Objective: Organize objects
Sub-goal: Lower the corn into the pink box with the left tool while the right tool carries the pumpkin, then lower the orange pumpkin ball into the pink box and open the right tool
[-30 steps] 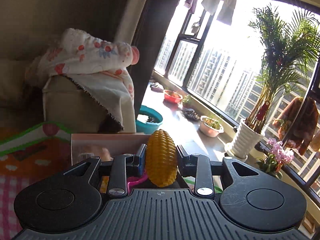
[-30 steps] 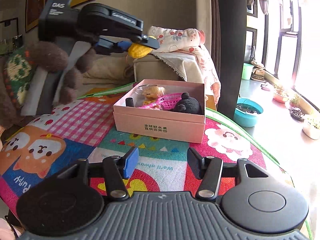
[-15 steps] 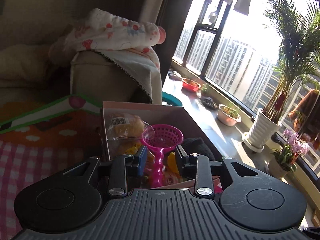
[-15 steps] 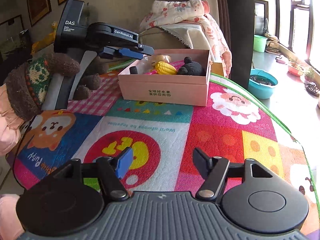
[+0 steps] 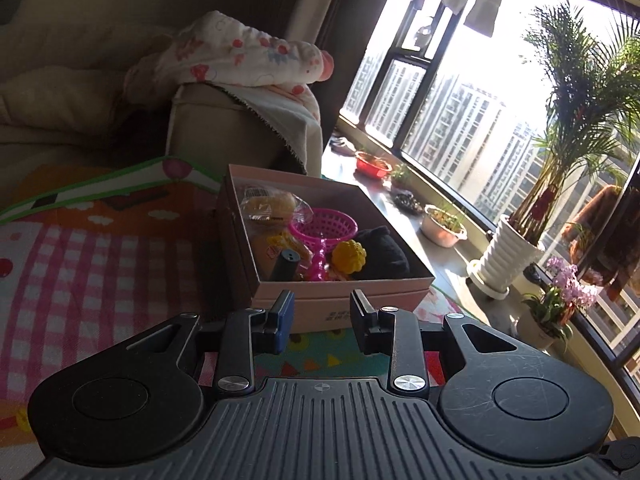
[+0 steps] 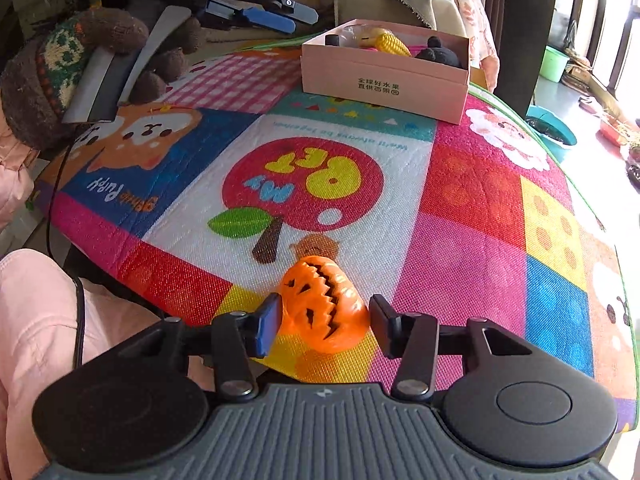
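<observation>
While corn [image 5: 349, 256] sits boxed (pink box [image 5: 340, 300]), right gripper [image 6: 325, 322] straddles pumpkin [image 6: 322, 304].

Hard daylight pours through the window [image 5: 460, 92] at two o'clock in the left view, blown out white, leaving the sofa [image 5: 80, 92] at ten o'clock dim. The right view is evenly bright; the mat [image 6: 440, 208] shows saturated. Fisheye bending curves both edges.
</observation>
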A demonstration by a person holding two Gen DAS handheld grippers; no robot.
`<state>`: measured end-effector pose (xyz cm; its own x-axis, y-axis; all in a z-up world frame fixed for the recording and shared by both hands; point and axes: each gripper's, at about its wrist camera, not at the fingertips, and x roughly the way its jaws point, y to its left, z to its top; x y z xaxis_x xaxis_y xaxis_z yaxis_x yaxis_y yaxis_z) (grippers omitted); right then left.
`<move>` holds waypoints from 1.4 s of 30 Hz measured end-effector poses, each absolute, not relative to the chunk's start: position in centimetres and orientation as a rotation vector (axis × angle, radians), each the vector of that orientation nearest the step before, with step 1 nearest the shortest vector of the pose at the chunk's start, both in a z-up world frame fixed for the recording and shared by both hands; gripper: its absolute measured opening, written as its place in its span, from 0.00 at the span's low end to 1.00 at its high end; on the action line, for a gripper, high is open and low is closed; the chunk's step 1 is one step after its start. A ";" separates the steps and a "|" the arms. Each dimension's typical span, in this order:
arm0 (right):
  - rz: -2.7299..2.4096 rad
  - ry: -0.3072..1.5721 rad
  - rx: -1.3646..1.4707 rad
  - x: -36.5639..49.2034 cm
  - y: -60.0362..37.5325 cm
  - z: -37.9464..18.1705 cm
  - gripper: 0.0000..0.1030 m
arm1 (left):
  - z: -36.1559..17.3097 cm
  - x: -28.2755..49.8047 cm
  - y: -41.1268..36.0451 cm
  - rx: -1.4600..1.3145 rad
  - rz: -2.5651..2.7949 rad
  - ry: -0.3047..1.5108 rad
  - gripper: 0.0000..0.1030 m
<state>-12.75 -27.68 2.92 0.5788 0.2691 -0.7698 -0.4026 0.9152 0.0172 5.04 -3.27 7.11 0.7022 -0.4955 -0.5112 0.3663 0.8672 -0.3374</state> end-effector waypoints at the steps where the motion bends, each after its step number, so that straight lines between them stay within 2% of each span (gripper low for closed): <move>1: 0.392 0.852 -0.178 -12.3 -27.5 3.4 0.45 | 6.8 4.9 -3.0 -0.212 -0.476 0.639 0.33; 9: 0.311 0.692 -0.218 -4.7 -26.4 8.7 0.45 | 3.3 4.8 -0.9 -0.193 -0.422 0.721 0.33; 15: 0.216 0.609 -0.083 7.5 -27.3 13.8 0.45 | 1.9 5.8 0.4 -0.233 -0.408 0.760 0.32; 19: 0.145 0.634 -0.001 16.0 -27.8 14.3 0.46 | 1.7 6.1 1.1 -0.249 -0.399 0.779 0.32; 22: 0.082 0.664 0.045 19.2 -28.4 13.3 0.47 | 1.6 6.4 1.8 -0.262 -0.387 0.780 0.32; 28: 0.121 0.647 0.038 15.4 -30.3 11.5 0.47 | 2.7 8.2 2.1 -0.337 -0.398 0.762 0.32; 30: 0.151 0.645 -0.025 12.5 -30.7 10.2 0.56 | 3.9 9.3 1.5 -0.352 -0.416 0.726 0.32; 32: 0.169 0.659 -0.093 9.9 -30.9 8.6 0.59 | 4.8 10.8 0.2 -0.330 -0.428 0.699 0.32; 39: 0.153 0.732 -0.157 7.5 -30.2 3.2 0.59 | 4.1 16.6 -3.7 -0.247 -0.333 0.755 0.33; 41: 0.142 0.739 -0.172 8.1 -29.5 2.0 0.59 | 3.3 17.1 -3.7 -0.217 -0.292 0.777 0.57; 42: 0.138 0.743 -0.174 8.6 -29.0 1.6 0.59 | 3.1 17.1 -3.3 -0.220 -0.274 0.778 0.63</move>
